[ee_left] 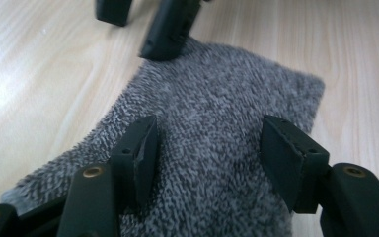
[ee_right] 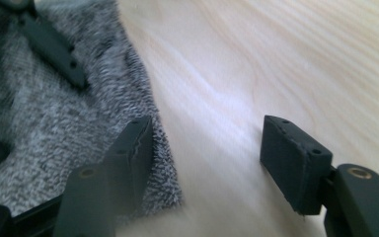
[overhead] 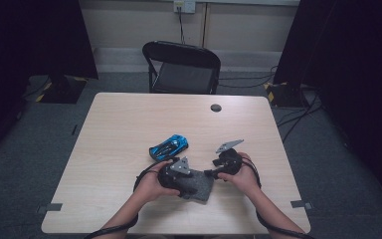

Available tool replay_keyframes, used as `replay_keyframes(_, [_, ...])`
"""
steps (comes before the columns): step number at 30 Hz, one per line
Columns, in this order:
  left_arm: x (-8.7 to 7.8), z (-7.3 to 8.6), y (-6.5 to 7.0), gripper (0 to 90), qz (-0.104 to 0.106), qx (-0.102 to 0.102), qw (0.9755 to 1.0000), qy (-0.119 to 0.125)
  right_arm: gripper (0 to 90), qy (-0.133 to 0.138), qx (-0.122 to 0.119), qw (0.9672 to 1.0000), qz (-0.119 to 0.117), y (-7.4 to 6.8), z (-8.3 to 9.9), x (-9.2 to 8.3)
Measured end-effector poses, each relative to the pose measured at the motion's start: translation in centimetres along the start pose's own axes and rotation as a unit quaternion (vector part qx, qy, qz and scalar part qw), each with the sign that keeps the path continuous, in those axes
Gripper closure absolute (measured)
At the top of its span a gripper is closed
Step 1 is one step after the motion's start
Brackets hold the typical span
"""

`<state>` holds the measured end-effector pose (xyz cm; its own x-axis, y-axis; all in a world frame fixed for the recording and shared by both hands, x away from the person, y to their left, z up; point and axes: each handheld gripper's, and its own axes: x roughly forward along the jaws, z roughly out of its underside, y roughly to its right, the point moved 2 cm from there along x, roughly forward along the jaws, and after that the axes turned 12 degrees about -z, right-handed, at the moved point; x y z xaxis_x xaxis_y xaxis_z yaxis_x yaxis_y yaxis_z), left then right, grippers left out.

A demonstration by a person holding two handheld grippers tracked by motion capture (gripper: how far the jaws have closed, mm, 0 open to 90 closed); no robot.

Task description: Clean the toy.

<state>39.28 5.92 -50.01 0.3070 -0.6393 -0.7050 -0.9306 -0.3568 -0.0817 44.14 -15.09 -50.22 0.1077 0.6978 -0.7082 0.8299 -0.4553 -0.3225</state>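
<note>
Grey towel (overhead: 199,185) lay flat near the front edge of the table (overhead: 119,129), between the person's two hands, with a blue toy car (overhead: 169,146) sitting just behind it. And down came the action: the left gripper (ee_left: 207,143) hovered right over the cloth, jaws parted, pile showing between them and nothing pinched. The right gripper (ee_right: 205,148) straddled the towel's edge, one jaw over the fabric, the other over bare wood, also standing apart and holding nothing. This looked like the approach step, both tools lining up for a grab. The next move, I reckoned, called for dropping each pair onto an edge and closing firmly enough to catch the soft pile before lifting or folding.
</note>
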Motion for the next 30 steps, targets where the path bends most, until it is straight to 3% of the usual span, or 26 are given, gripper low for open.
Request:
replay_keyframes(2, [-0.1,0.6,0.1,44.8,-0.013,0.004,0.9999,0.009,38.2,-0.003,-0.003,1.0,0.0,-0.1,-0.4,0.4])
replay_keyframes(5, [-0.2,0.7,0.3,67.9,-0.016,0.001,0.9998,0.009,38.3,0.005,-0.006,1.0,0.001,-0.3,-0.9,0.5])
replay_keyframes(6, [-0.4,0.7,0.4,67.9,-0.021,-0.01,0.9997,0.001,38.1,0.015,-0.001,0.9999,-0.002,-0.4,-1.3,0.4])
replay_keyframes(7, [-0.8,0.6,0.4,74.4,-0.029,-0.031,0.999,-0.016,37.3,0.033,0.005,0.9994,-0.002,-0.5,-2.2,0.1])
replay_keyframes(8, [-0.8,0.6,0.4,75.3,-0.029,-0.031,0.999,-0.016,37.3,0.033,0.005,0.9994,-0.002,-0.5,-2.2,0.1])
replay_keyframes(9, [-1.9,0.8,0.0,76.1,-0.043,-0.06,0.9965,-0.038,36.5,0.048,0.004,0.9989,-0.002,-0.8,-3.3,0.0])
replay_keyframes(10, [-1.9,0.8,0.0,76.4,-0.043,-0.06,0.9965,-0.038,36.5,0.048,0.004,0.9989,-0.002,-0.8,-3.3,0.0])
replay_keyframes(13, [-4.7,2.0,-1.2,76.5,-0.068,-0.113,0.9911,-0.021,33.1,0.058,-0.016,0.9982,0.003,-1.1,-5.0,0.4])
replay_keyframes(16, [-7.6,3.4,-2.3,76.4,-0.083,-0.15,0.9852,0.008,28.5,0.062,-0.025,0.9978,-0.006,-1.0,-6.5,1.5])
replay_keyframes(18, [-9.2,4.4,-3.1,76.3,-0.111,-0.164,0.9802,0.01,28.2,0.064,-0.038,0.9971,-0.015,-1.1,-7.6,2.5])
replay_keyframes(20, [-10.6,5.4,-3.8,76.3,-0.124,-0.189,0.974,0.019,25.4,0.064,-0.054,0.9964,-0.015,-1.2,-8.6,3.5])
replay_keyframes(23, [-12.0,6.5,-4.5,76.1,-0.14,-0.207,0.9678,0.028,20.8,0.075,-0.055,0.995,-0.035,-1.4,-10.2,4.7])
replay_keyframes(26, [-13.6,7.9,-5.2,76.1,-0.166,-0.23,0.9584,0.034,17.9,0.074,-0.062,0.9946,-0.038,-1.5,-11.6,5.7])
replay_keyframes(28, [-14.3,9.0,-5.7,76.0,-0.186,-0.25,0.9497,0.029,18.3,0.081,-0.058,0.9945,-0.034,-1.6,-12.5,6.5])
replay_keyframes(30, [-14.8,10.0,-6.1,76.0,-0.193,-0.269,0.9431,0.03,14.5,0.072,-0.068,0.9943,-0.04,-1.9,-13.2,7.3])
